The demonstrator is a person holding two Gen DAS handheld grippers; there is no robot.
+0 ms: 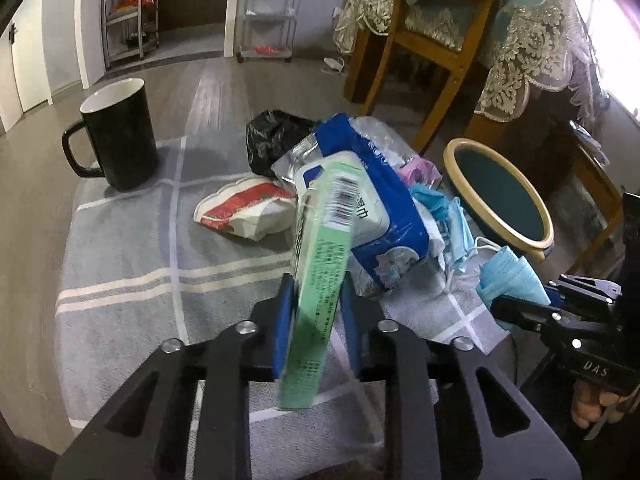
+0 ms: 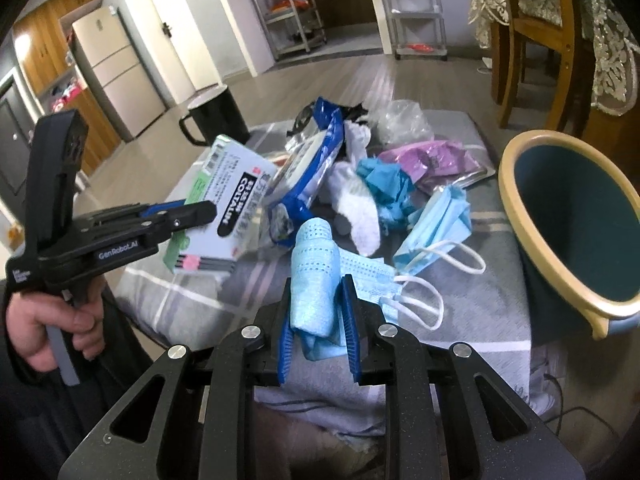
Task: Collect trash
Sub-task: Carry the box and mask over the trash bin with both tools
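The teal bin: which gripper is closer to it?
Right. The right gripper, holding a blue mask, is beside the teal bin; the left gripper is farther away.

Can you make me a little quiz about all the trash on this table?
1. True or false: the left gripper is clamped on the green box.
2. What does the right gripper hold? A) black mug B) blue face mask C) purple bag
3. Fill in: the bin stands at the table's ____ side in the right wrist view.

Key: 1 true; 2 B; 3 right.
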